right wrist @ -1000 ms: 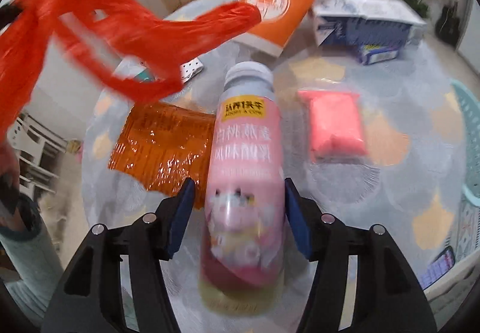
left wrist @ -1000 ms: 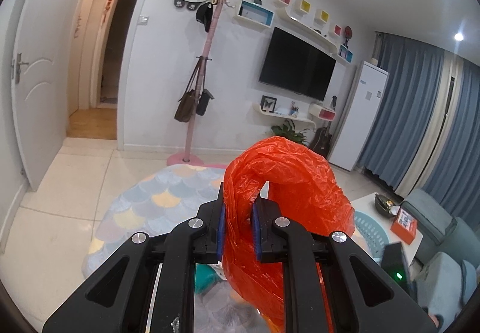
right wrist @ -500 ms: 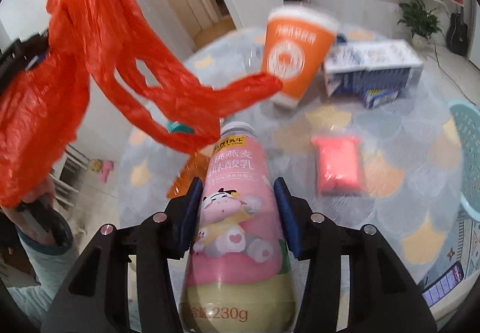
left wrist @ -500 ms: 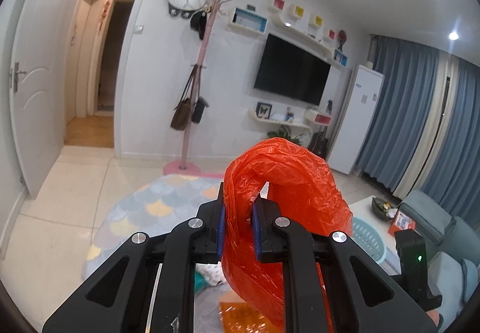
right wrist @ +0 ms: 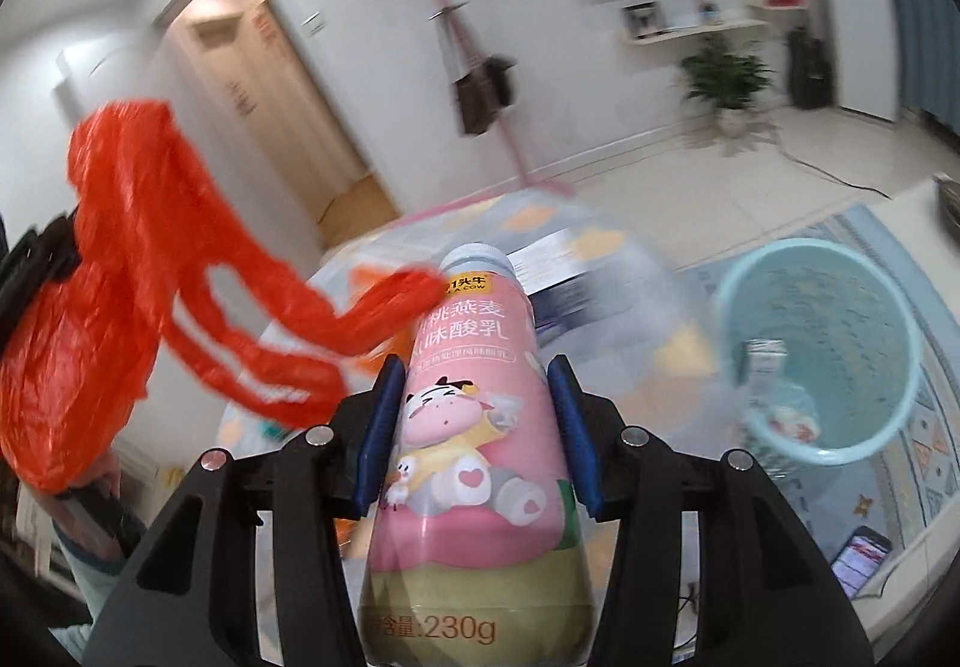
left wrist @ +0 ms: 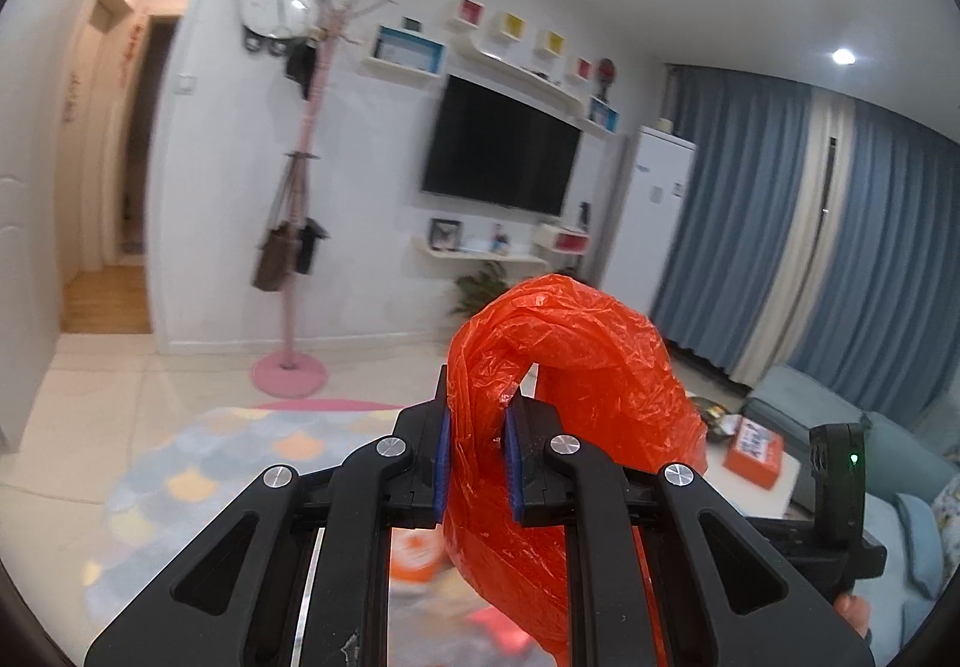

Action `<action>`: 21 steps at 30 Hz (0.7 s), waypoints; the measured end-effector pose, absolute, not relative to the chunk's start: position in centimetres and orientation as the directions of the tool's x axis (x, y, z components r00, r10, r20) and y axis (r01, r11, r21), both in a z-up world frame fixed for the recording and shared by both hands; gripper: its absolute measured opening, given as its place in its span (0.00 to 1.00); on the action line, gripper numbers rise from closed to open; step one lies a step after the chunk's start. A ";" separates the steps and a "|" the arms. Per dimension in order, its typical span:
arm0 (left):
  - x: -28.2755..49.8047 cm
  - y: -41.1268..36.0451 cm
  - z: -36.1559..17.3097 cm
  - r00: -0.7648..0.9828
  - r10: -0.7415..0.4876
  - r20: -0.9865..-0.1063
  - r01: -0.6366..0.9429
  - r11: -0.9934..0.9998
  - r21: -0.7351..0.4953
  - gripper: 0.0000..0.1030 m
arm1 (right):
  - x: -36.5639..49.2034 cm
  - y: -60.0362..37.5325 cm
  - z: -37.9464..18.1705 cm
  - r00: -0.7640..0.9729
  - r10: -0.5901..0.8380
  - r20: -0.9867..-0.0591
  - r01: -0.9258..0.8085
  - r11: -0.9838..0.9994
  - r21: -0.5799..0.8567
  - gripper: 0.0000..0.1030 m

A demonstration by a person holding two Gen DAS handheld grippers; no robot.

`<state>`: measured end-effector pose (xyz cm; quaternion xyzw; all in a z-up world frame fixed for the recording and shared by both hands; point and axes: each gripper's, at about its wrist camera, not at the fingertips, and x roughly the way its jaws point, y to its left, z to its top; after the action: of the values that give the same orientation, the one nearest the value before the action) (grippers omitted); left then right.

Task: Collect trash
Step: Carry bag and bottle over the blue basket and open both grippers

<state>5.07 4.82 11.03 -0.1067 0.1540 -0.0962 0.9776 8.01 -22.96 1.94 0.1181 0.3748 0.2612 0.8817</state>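
My left gripper point(left wrist: 475, 421) is shut on a bunched fold of an orange plastic bag point(left wrist: 576, 367), which arches over and hangs below the fingers. In the right wrist view the same bag point(right wrist: 102, 271) hangs at the left with its handles trailing toward the middle. My right gripper point(right wrist: 477, 397) is shut on a pink yoghurt-drink bottle point(right wrist: 474, 427) with a cartoon cow label and a pale cap, lifted clear of the round table point(right wrist: 600, 247). The bag's handle point(right wrist: 390, 301) reaches the bottle's neck.
An orange paper cup point(left wrist: 414, 553) stands on the table below the left gripper. A pale blue basket point(right wrist: 828, 343) with some scraps inside stands on the rug at the right. A phone point(right wrist: 861, 556) lies at the lower right. A pink coat stand point(left wrist: 294, 259) and a sofa point(left wrist: 888, 445) are further off.
My right gripper closed on the bottle and lifted it off the table, tilting upward so the room now shows. The left gripper with the bag rose and shifted too.
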 end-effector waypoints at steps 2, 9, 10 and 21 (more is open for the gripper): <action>6.6 3.3 10.9 0.922 -0.261 -0.287 0.190 0.949 -0.253 0.12 | 9.5 -25.6 2.0 0.619 0.507 -0.599 -0.309 0.859 0.408 0.44; 13.6 -5.7 9.1 0.854 -0.384 -0.351 0.316 0.919 -0.236 0.12 | 13.4 -34.5 0.3 0.701 0.349 -0.622 -0.105 0.913 0.395 0.44; 14.4 -6.9 8.6 0.846 -0.391 -0.363 0.325 0.917 -0.231 0.12 | 13.8 -35.5 -0.2 0.703 0.334 -0.627 -0.080 0.914 0.397 0.44; 25.3 -17.1 -1.1 0.703 -0.365 -0.611 0.309 0.930 -0.201 0.13 | 19.5 -41.3 -9.0 0.635 0.249 -0.731 0.160 0.884 0.439 0.44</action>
<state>25.34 -17.08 -1.13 -0.0418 0.3395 -0.1829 0.9217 19.51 -41.31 -9.00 0.2394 0.4264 0.0256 0.8719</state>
